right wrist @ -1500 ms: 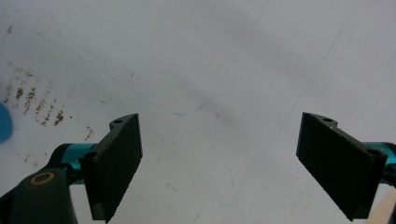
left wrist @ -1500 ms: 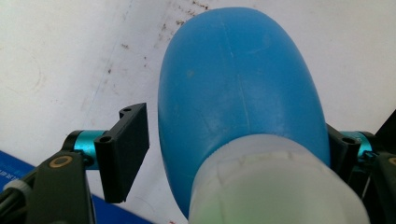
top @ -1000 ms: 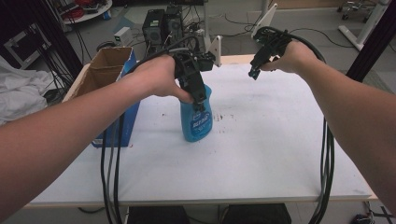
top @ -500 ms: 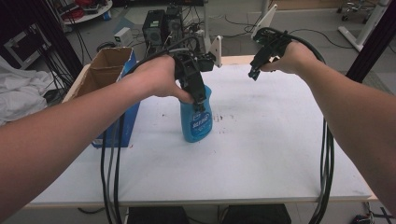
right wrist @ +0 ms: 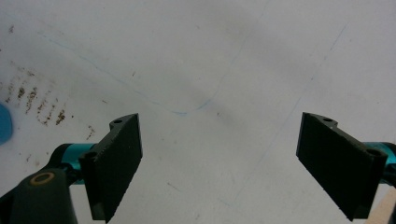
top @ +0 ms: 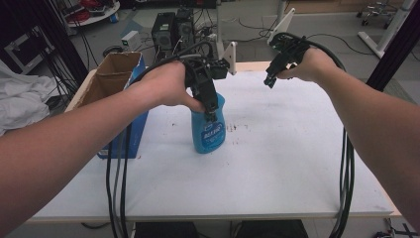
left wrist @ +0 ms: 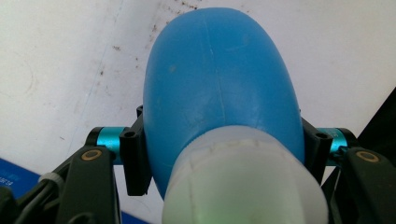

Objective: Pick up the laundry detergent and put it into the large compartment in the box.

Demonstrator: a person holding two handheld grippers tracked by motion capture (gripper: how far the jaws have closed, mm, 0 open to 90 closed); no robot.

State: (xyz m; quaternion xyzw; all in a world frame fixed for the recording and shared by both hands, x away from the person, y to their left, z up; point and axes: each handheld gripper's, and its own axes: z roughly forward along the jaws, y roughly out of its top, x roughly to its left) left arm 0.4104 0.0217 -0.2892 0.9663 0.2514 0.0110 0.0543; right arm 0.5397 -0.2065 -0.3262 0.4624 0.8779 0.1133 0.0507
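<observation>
Bottle: a blue plastic bottle (top: 208, 130) with a printed label stands upright on the tabletop (top: 277, 163), left of its middle; in the left gripper view its blue body (left wrist: 219, 88) widens out below a whitish neck.
Left gripper: the left gripper (top: 210, 101) comes down on the bottle from above, with the person's left hand (top: 166, 84) wrapped around its body.
Left gripper grip: its jaws have just been closing with the bottle between them, and now both press against the sides of the blue body just under the neck, so the bottle is held.
Right gripper: the right gripper (top: 271, 78) hangs in the air over the far right part of the tabletop, well apart from the bottle, held in the right hand (top: 309, 64).
Right gripper jaws: in the right gripper view the gripper (right wrist: 219, 163) has its two black jaws spread wide with nothing between them, only the white surface below.
Tabletop: white, with brown specks just to the right of the bottle.
Box: an open cardboard box (top: 111, 79) with a blue side sits at the left edge of the tabletop, near the bottle but not touching it.
Cables: black cables (top: 116, 188) trail from the grippers over the front edge.
</observation>
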